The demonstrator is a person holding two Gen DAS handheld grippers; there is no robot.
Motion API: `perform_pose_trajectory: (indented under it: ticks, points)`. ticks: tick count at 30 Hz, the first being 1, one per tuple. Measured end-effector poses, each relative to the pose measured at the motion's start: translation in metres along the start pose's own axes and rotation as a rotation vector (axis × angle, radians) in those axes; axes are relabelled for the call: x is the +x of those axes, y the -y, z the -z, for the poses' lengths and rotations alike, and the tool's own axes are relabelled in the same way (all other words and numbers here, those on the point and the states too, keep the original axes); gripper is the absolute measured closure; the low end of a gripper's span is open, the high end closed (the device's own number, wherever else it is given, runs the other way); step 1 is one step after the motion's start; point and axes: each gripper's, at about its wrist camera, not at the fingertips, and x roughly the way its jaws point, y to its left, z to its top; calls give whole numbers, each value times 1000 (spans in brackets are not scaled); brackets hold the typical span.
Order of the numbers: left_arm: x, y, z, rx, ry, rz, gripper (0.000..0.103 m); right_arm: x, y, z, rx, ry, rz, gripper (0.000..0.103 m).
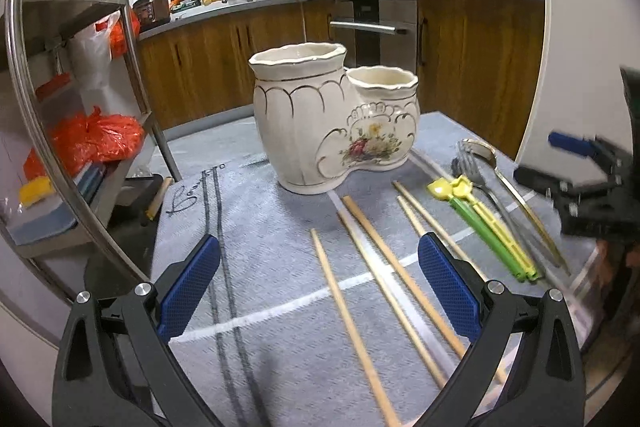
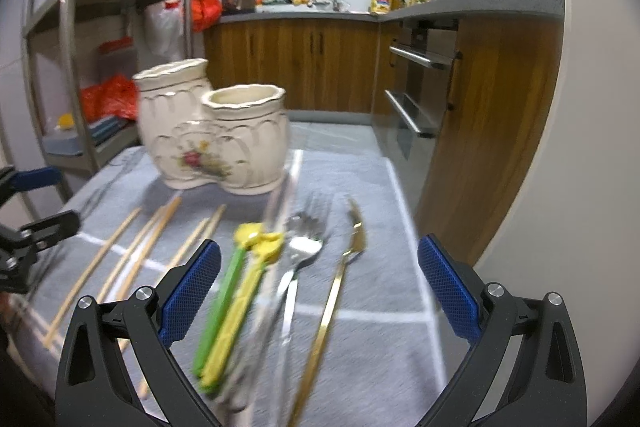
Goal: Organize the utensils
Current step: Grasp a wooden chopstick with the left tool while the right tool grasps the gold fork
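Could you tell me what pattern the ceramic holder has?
Cream ceramic holder with gold scallops and a floral motif; clearest in left wrist view.

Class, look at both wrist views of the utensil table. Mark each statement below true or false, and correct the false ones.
1. Both gripper jaws stand open and hold nothing: left gripper, right gripper. True.
2. The wooden chopsticks stand inside the ceramic holder. False: they lie flat on the grey cloth, in front of the holder.
3. The holder has two openings, one taller than the other. True.
4. The green and yellow utensils lie to the right of the gold-handled utensil in the right wrist view. False: they lie to its left.
5. The holder lies tipped on its side. False: it stands upright.
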Motion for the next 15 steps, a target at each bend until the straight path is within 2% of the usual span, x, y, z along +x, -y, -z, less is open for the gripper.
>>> perform_pose_trajectory:
  ticks: [5, 11, 12, 15]
  points:
    - [15, -3, 5, 7, -99, -7, 6, 31, 19, -8, 45, -131, 71, 5]
    - [22, 0, 17, 7, -181, -3, 8, 47, 23, -9, 95, -205, 28, 7]
    - [22, 1, 20, 11, -196, 1, 13, 49, 25, -9, 104, -210, 16, 9]
    - [21, 4, 26, 12, -231, 8, 28, 55, 27, -9, 120, -241, -3, 25]
